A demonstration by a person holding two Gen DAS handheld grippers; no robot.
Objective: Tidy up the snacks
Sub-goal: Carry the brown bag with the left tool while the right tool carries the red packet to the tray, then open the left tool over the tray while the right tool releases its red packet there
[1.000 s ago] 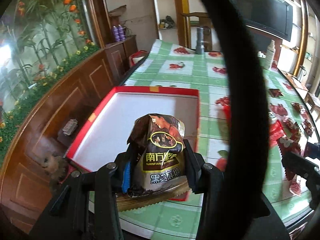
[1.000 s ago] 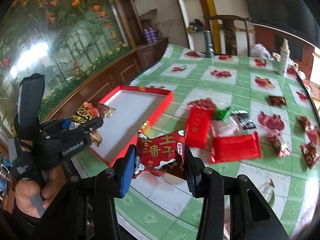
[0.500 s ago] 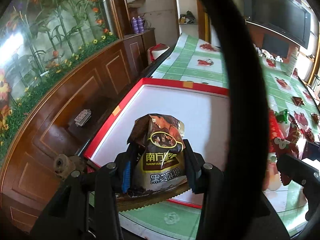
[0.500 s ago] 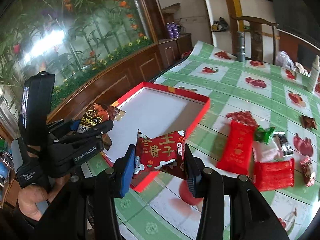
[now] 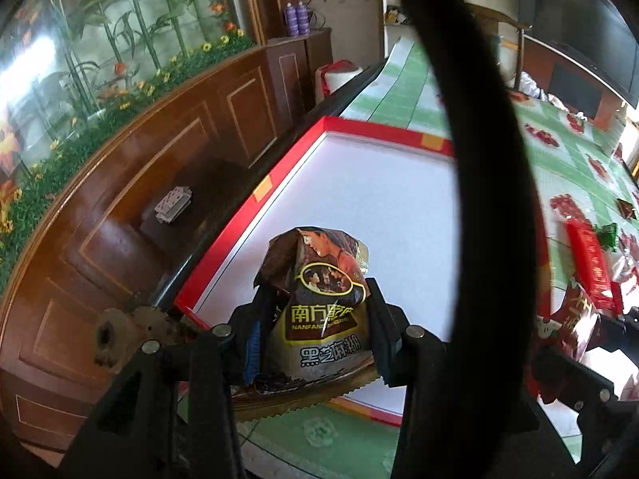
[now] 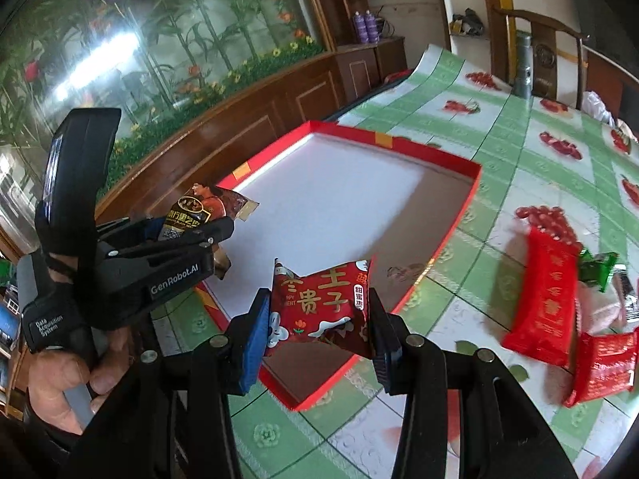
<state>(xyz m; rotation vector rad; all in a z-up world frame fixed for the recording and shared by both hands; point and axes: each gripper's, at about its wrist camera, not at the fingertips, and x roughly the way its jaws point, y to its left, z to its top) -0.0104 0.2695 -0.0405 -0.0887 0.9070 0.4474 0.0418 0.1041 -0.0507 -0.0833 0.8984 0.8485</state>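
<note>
You get bright daylight, with white glare on the glass panel (image 6: 72,84) at upper left. Fisheye bends your edges into dark corners; the red packets (image 6: 553,299) look perhaps motion-blurred.

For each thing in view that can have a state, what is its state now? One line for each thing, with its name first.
left gripper: shut on the brown sachet.
brown sachet: held above the box's near edge.
right gripper: shut on the red sachet.
red sachet: held over the box's near corner.
red box: open, no lid, nothing lying inside.
long red packets: lying on the tablecloth, outside the box.
</note>
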